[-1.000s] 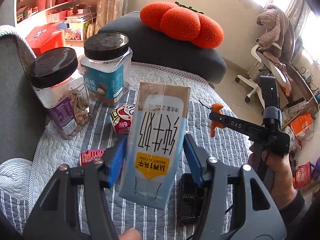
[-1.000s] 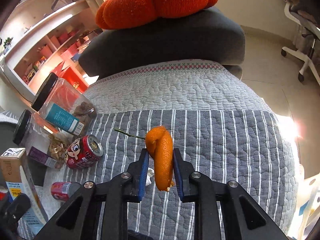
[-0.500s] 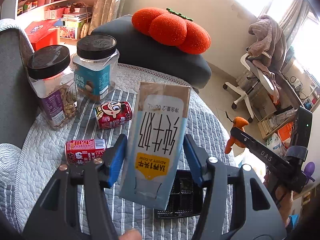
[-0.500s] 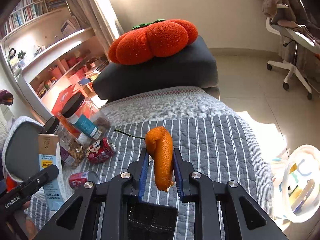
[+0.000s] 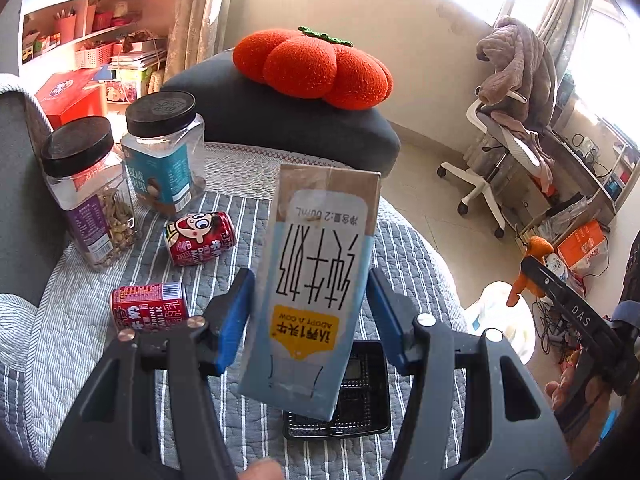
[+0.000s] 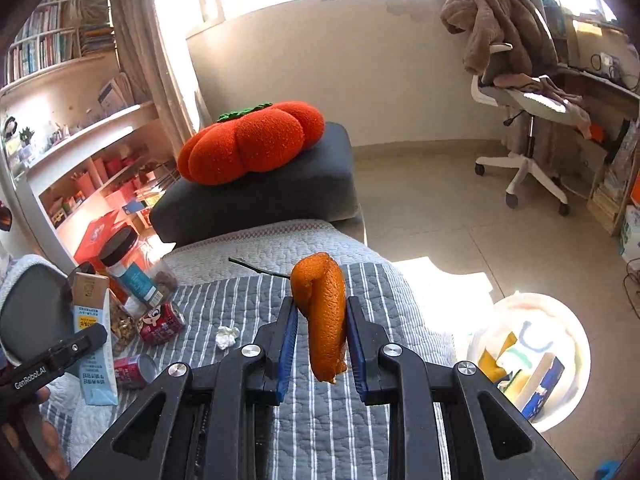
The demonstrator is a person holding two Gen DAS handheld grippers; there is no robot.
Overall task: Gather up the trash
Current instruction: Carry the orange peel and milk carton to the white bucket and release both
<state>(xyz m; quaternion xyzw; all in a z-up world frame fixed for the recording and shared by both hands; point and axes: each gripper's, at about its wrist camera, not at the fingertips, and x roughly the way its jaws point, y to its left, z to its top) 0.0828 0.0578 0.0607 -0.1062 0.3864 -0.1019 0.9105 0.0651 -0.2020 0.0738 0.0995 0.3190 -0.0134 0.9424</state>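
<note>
My left gripper [image 5: 310, 316] is shut on a blue and brown milk carton [image 5: 316, 280], held upright above the striped bedspread; the carton also shows in the right wrist view [image 6: 92, 332]. My right gripper [image 6: 322, 344] is shut on an orange peel [image 6: 322, 316] with a thin stem, held in the air past the bed's right edge; it shows far right in the left wrist view [image 5: 532, 264]. A white trash bin [image 6: 528, 360] with trash in it stands on the floor to the lower right. Two red drink cans [image 5: 199, 232] [image 5: 150, 312], a black plastic tray [image 5: 352, 420] and a crumpled tissue [image 6: 227, 336] lie on the bed.
Two clear snack jars with black lids [image 5: 86, 192] [image 5: 164, 152] stand at the bed's left. An orange pumpkin cushion [image 5: 312, 68] rests on a dark grey cushion [image 5: 280, 120]. An office chair [image 6: 520, 120] draped with clothes stands on the floor at right. Shelves [image 6: 80, 140] line the left wall.
Both grippers have risen and pulled back from the bed, each keeping its load. The right gripper swung right, so the white trash bin has come fully into its view.
</note>
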